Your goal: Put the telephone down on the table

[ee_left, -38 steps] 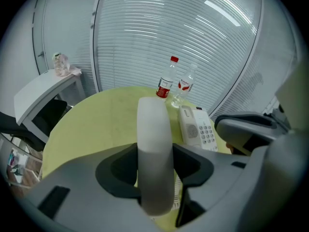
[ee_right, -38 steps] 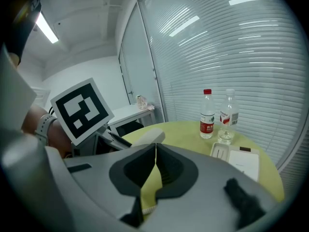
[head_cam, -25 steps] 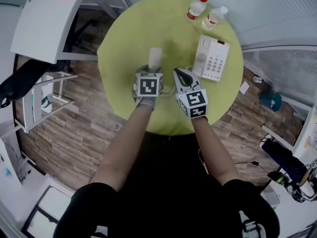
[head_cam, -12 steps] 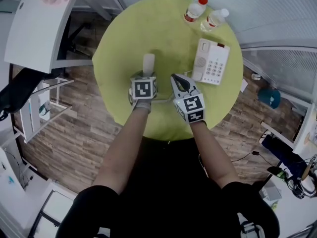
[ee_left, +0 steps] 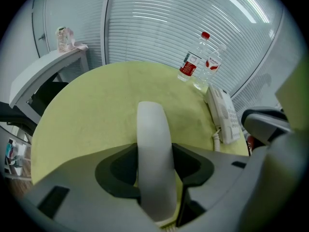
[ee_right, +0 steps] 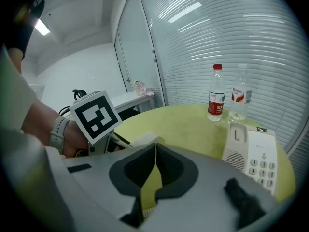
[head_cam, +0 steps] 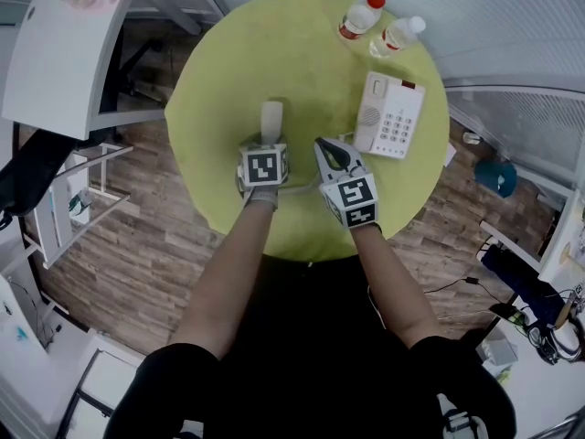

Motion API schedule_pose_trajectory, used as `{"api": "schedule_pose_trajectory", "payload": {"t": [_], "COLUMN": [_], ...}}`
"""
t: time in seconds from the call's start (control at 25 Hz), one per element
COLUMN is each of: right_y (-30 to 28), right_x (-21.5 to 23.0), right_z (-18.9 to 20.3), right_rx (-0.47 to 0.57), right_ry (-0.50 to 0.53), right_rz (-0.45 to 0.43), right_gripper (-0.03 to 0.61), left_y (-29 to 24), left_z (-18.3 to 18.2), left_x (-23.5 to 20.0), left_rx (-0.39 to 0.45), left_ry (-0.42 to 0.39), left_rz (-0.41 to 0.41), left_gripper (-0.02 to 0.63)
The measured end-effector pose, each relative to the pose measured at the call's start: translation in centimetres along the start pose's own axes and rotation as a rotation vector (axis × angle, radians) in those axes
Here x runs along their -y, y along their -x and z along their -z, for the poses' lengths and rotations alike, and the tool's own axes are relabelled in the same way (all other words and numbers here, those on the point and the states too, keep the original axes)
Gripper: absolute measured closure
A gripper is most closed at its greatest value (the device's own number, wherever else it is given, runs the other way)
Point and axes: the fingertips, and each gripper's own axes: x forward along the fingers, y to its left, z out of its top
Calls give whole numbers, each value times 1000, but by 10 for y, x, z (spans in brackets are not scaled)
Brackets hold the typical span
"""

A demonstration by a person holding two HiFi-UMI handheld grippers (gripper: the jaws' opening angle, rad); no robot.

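One big round yellow-green bench (head_cam: pixel 228 53) fills most of the head view, with wood floor (head_cam: pixel 119 245) around it. Both grippers hang over its near half, side by side. The left gripper (ee_left: pixel 154 153) points steeply down, its fingers (ee_left: pixel 116 168) spread wide and clamped on the white handset (head_cam: pixel 271 117). The handset sticks out past them over the middle of the bench, and I can't tell if its far end touches the top. The right gripper (ee_right: pixel 155 151) has its fingers (ee_right: pixel 130 170) closed tip to tip, with nothing between them. The telephone base (head_cam: pixel 391 112) lies flat on the bench, keypad up, right of the handset and apart from it. A red-capped bottle (head_cam: pixel 362 15) and a clear-capped bottle (head_cam: pixel 395 33) stand upright just behind the base, by the far edge.
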Motion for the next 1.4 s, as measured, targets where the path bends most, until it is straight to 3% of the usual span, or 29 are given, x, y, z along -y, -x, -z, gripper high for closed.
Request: {"api": "schedule_pose_trajectory", "payload": {"t": [0.44,0.64,0.84,0.92,1.16,1.4], "right_y": [18,46,86,104,159,202], "right_x": [7,7,8,7,-1,-15], "right_z": [-11,-27,-41,-47,-67,-91], "right_rx": [14,54,98,114,182,286], "right_ry": [6,3,-1,-4,10,16], "right_rz": [25,42,61,72,105,86], "right_gripper": [560,560,560,560,560,560], "left_y": [26,62,104,121,177,239], "left_z": [-18,-34,-45,-49,-64,-74], "left_x": [4,22,59,72,113,151], "left_rx": [66,128,201,233,382,581], "left_ry": [-22,-108,-140,-163,-290,-449], "left_rz": [-4,38,159,195,297,425], "left_gripper": [354,356,359,389,579,601]}}
